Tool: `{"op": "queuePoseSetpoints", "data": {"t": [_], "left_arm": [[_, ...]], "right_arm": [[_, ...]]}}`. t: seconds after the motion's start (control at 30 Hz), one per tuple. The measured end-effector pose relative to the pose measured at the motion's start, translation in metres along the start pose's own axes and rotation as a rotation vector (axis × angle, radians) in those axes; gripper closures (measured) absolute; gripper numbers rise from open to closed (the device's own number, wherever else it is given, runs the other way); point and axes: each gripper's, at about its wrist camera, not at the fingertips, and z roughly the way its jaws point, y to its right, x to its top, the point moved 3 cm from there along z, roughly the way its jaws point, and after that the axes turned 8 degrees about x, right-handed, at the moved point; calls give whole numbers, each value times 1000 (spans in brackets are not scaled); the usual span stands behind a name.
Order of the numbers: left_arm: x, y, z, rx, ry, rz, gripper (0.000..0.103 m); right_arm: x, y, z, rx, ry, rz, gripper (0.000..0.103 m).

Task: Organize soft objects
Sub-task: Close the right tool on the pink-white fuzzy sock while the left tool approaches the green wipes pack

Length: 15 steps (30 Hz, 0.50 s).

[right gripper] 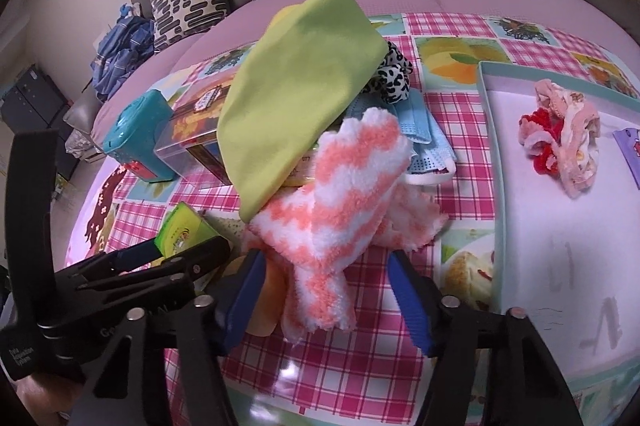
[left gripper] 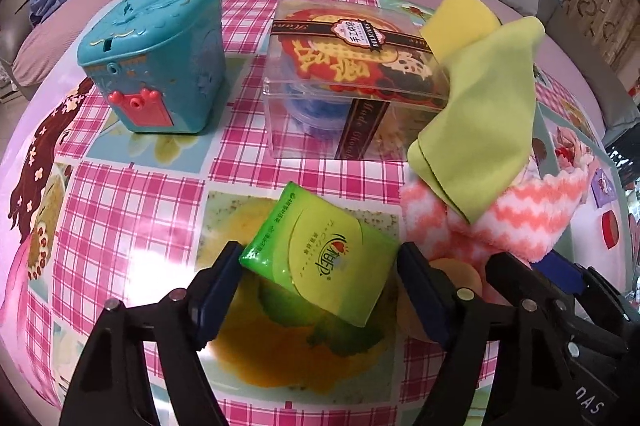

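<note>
The checked tablecloth bears a teal box, clear box — and tissue pack.

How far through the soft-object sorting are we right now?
Done: only a scrunchie bundle lies in the tray. In hand: the left gripper straddles the green tissue pack; the right gripper brackets the pink-and-white fuzzy cloth, neither visibly pinched yet. Left: the lime cloth, face mask and leopard-print scrunchie.
</note>
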Motion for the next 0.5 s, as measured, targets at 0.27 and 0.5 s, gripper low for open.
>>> {"op": "queuePoseSetpoints", "data": {"t": [0.27,0.5], "left_arm": [[-4,1,-3,-1,6,-11,25],[-9,-9,-7,1,7,-14,25]], "right_arm": [[-1,-2,2,27,8,5,55],[-1,-5,4,41,10,7,67]]}}
